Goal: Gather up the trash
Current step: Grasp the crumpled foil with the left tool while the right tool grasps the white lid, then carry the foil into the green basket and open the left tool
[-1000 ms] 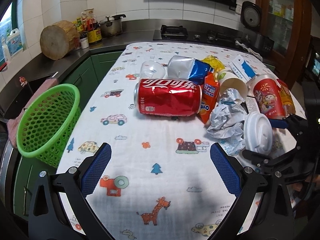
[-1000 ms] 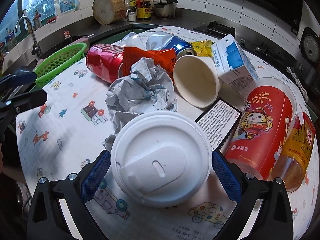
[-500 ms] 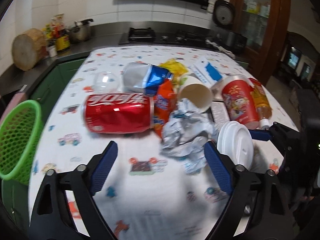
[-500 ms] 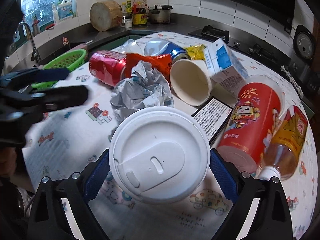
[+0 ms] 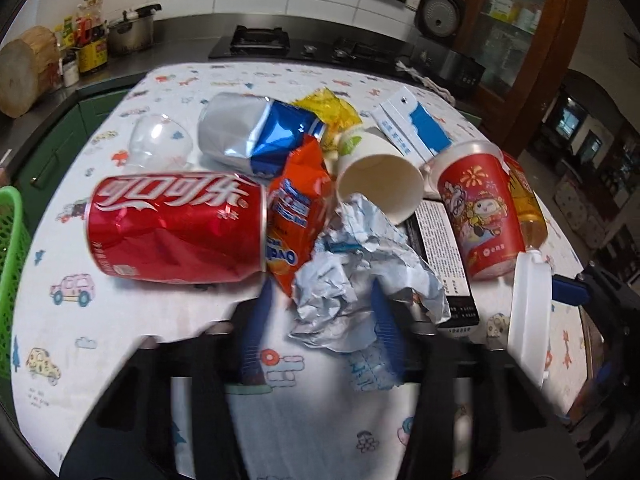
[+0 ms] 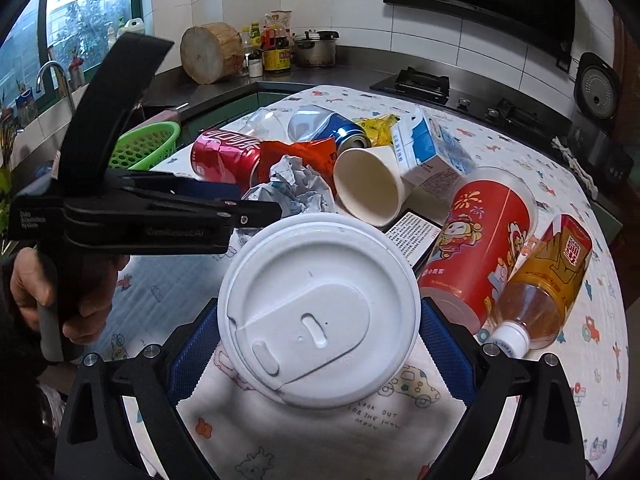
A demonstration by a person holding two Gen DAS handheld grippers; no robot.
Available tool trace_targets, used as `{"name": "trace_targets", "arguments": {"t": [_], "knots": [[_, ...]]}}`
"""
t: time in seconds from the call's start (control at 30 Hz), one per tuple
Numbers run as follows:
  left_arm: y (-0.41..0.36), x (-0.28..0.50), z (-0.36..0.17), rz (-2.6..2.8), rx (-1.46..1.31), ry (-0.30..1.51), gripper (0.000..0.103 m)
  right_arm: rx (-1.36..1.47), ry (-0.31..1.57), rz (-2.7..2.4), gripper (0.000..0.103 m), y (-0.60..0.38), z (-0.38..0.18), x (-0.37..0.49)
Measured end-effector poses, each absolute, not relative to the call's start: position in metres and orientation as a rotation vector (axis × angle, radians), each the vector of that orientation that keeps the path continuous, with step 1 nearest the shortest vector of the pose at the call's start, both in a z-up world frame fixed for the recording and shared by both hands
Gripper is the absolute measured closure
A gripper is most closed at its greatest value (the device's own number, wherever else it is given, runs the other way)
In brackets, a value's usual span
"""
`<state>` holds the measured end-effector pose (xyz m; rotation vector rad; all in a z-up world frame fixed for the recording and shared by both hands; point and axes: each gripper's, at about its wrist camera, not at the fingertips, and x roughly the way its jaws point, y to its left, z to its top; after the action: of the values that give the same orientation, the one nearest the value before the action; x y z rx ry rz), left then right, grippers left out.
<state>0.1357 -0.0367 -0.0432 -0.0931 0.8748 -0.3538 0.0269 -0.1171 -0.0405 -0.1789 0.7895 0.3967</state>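
The table (image 5: 168,320) wears a white cloth printed with little cars, trees and clouds, and it juts out from a dark counter (image 6: 224,88) that runs under white wall tiles. On that counter stand a log chopping block (image 6: 210,53), a cluster of sauce bottles (image 6: 274,50) and a steel pot (image 6: 315,52); a gas hob (image 6: 422,82) lies farther along, with a black hood above it, and a tap (image 6: 56,80) stands by the window at the far left. A dark wooden cabinet (image 5: 516,28) with glass doors closes the room on the other side. The trash lies in one heap mid-table: a red cola can (image 5: 176,230) on its side, an orange wrapper (image 5: 296,216) touching it, a crushed blue can (image 5: 256,136) behind, a yellow wrapper (image 5: 328,112), a clear plastic cup (image 5: 158,140), a paper cup (image 5: 378,178) tipped over, a milk carton (image 5: 416,128), a red cup (image 5: 480,212) lying beside a tea bottle (image 6: 544,280), and a black leaflet (image 5: 444,248). The left gripper (image 5: 320,324) has its blue pads drawn in on the paper ball (image 5: 360,272) at the near edge of the heap (motion blur softens the fingers, yet the paper sits pinched between them). The right gripper (image 6: 320,320) is clamped on a white lid (image 6: 320,308), held above the cloth. A green basket (image 6: 148,148) stands off the table's left edge.
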Motion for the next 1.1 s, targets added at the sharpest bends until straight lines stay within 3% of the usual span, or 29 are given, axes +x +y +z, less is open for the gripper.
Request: {"name": "trace_targets", "arguments": {"t": [0.2,0.57,0.87,1.1], "knots": [[-0.027,0.128,-0.041,-0.372,-0.144,0.871,0.084,-0.178,0.784,0.393,0.011,-0.114,-0.036,0.022],[0.025,0.077,-0.004,-0.293,-0.164,0.771,0.085,-0.167,0.764,0.452,0.011,-0.091,-0.016,0.018],[0.144,0.066,0.019,0.02,-0.187,0.706,0.085,-0.177,0.768,0.551,0.011,-0.039,-0.005,0.039],[0.251,0.097,-0.001,0.255,-0.229,0.777,0.085,-0.185,0.811,0.628,0.011,0.012,-0.002,0.071]]}}
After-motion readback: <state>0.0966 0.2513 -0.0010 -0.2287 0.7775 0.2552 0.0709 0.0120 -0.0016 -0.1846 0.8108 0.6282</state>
